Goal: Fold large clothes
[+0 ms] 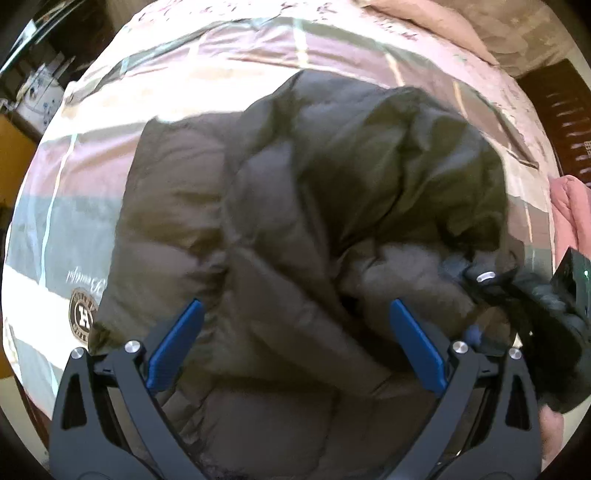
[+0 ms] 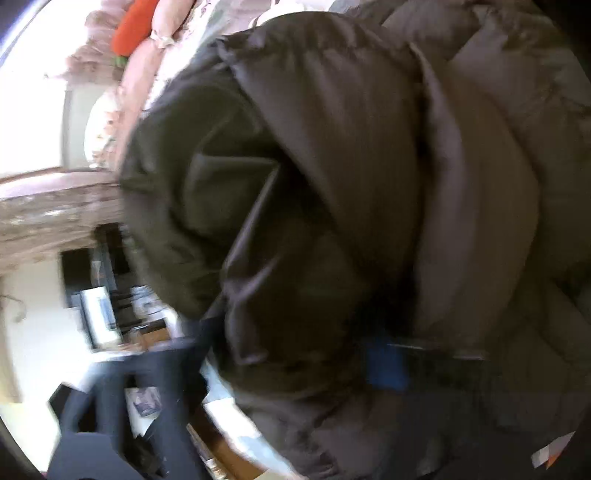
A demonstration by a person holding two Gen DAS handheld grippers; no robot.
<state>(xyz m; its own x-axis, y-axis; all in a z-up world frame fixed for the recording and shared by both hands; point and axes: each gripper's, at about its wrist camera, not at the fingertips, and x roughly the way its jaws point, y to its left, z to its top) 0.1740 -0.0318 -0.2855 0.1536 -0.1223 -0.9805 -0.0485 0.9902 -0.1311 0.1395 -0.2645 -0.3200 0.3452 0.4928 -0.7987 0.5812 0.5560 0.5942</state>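
Observation:
A large dark brown puffer jacket (image 1: pixel 295 206) lies bunched on a bed with a pink, grey and white striped cover (image 1: pixel 74 177). My left gripper (image 1: pixel 295 332) hovers just above the jacket's near part, its blue-padded fingers (image 1: pixel 177 343) wide open with nothing between them. My right gripper shows at the right edge of the left wrist view (image 1: pixel 532 306), at the jacket's right side. In the blurred right wrist view the jacket (image 2: pixel 351 184) fills the frame and folds over the right gripper (image 2: pixel 332 369); one blue pad (image 2: pixel 384 365) pokes out of the fabric.
Pink pillows (image 1: pixel 443 26) lie at the head of the bed. A dark wooden piece of furniture (image 1: pixel 561 122) stands at the right. A desk with clutter (image 2: pixel 110 314) and an orange cushion (image 2: pixel 133 26) show beside the bed.

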